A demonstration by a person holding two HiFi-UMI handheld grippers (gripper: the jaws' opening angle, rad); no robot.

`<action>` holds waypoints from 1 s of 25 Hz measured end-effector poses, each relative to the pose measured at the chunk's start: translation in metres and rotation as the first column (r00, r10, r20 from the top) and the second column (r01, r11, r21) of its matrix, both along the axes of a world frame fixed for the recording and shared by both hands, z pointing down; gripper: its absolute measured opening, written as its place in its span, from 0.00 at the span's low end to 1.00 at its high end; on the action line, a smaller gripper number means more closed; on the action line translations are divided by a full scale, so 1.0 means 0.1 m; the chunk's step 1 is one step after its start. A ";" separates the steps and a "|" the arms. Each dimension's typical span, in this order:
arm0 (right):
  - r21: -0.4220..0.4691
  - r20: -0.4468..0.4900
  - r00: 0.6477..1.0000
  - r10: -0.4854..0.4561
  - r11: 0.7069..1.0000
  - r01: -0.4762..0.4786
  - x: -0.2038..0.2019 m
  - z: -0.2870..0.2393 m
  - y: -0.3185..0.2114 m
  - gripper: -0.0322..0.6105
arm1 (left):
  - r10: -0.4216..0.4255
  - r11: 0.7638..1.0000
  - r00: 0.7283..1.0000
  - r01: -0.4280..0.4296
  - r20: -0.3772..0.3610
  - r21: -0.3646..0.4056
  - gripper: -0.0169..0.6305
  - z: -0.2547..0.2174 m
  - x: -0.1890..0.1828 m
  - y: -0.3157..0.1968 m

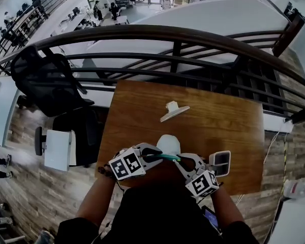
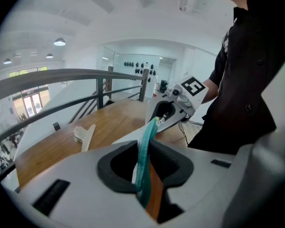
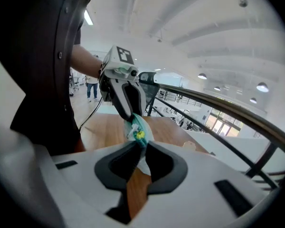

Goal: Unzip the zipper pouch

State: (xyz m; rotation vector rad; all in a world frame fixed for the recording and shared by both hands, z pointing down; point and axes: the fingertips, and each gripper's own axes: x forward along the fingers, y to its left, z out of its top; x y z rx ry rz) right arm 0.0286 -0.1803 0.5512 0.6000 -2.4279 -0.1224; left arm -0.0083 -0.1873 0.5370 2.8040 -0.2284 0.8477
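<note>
The white pouch [image 1: 168, 144] with a teal zipper edge [image 1: 165, 157] is held up over the wooden table's near edge [image 1: 142, 105], between the two grippers. My left gripper [image 1: 151, 156] is shut on the teal edge [image 2: 147, 141], which runs straight through its jaws [image 2: 143, 148]. My right gripper [image 1: 182, 161] faces it from the other side. In the right gripper view that gripper's [image 3: 141, 145] tips are pinched on the teal edge at the small yellow and white zipper pull [image 3: 139, 135]. Each gripper appears in the other's view: the right gripper [image 2: 167, 114] and the left gripper [image 3: 128, 103].
A white clip-like object [image 1: 173, 111] lies mid-table. A small white device with a dark screen [image 1: 221, 161] sits at the near right. A dark metal railing [image 1: 173, 50] runs behind the table, and a black office chair [image 1: 51, 80] stands to the left.
</note>
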 end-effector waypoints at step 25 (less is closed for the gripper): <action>-0.133 0.145 0.956 0.257 0.962 -0.238 0.08 -0.29 -0.13 0.09 | -0.256 0.948 0.941 0.199 -0.223 -0.249 0.12 -0.55 0.26 -0.02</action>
